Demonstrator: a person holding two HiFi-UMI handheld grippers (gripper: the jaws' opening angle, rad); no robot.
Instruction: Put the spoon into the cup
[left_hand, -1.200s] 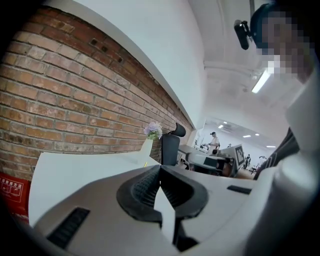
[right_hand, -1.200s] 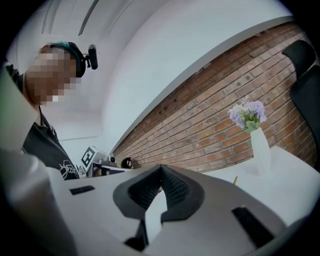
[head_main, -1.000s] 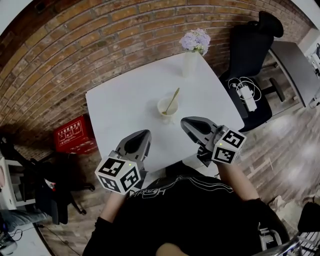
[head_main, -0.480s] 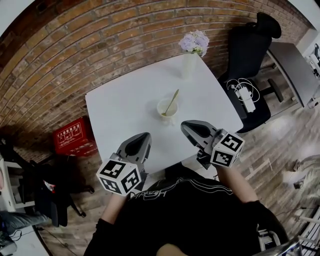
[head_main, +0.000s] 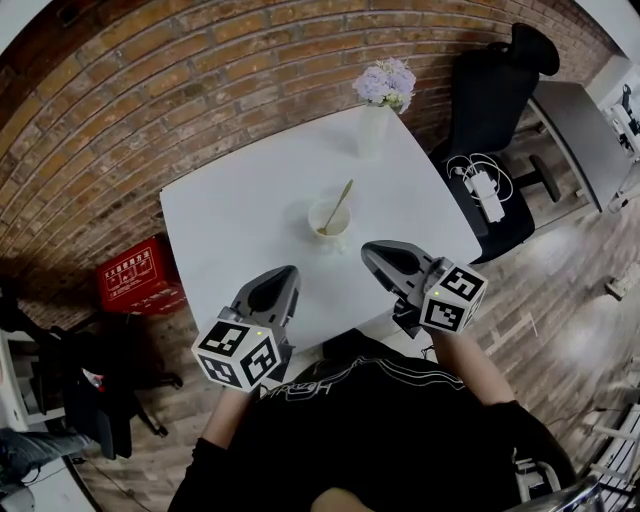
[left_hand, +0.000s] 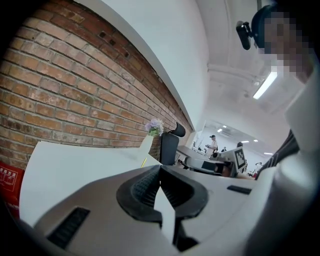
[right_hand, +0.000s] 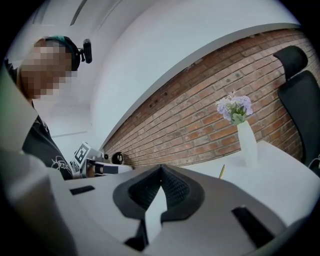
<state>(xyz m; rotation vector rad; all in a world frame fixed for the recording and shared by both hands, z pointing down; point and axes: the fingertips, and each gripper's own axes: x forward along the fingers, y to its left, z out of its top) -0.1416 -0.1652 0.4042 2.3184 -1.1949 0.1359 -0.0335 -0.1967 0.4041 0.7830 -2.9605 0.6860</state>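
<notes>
I see a red brick wall (head_main: 150, 110) behind a white worktop (head_main: 240, 215), a black office chair (head_main: 495, 100), a red crate (head_main: 130, 275) and a wood-plank floor (head_main: 570, 290).

Small pale cup (head_main: 329, 218) upright near middle of white table (head_main: 240, 215). Slim yellowish spoon (head_main: 338, 205) standing in cup, bowl end down, handle leaning out over rim toward far right.

Spoon (head_main: 339, 203) in cup (head_main: 329, 236) on table (head_main: 240, 215)
</notes>
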